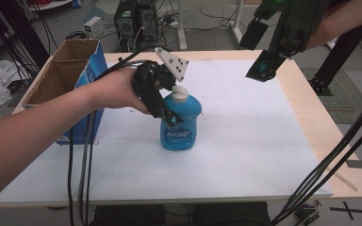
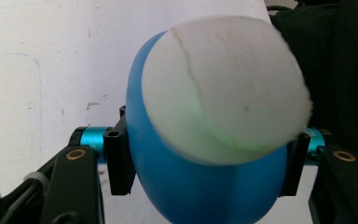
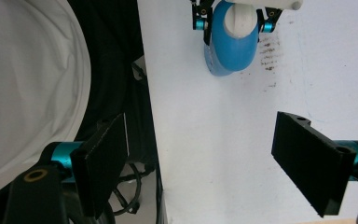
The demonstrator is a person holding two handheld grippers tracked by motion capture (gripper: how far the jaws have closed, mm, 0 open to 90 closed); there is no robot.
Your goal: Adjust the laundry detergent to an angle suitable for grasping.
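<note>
Two pads of the left gripper [image 1: 169,115] clamp the blue soap bottle [image 1: 181,123] below its cap; smooth shoulders may slip free; right gripper [image 3: 205,161] gapes empty.

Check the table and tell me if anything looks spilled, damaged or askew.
Nothing spilled or damaged. The blue bottle stands upright with its cap on, gripped by the left claw. Only faint dark smudges mark the white cover beside it.

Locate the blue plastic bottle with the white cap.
High view: the blue plastic bottle stands mid-table on the white mat, right of the cardboard box, clamped by the left tool.
</note>
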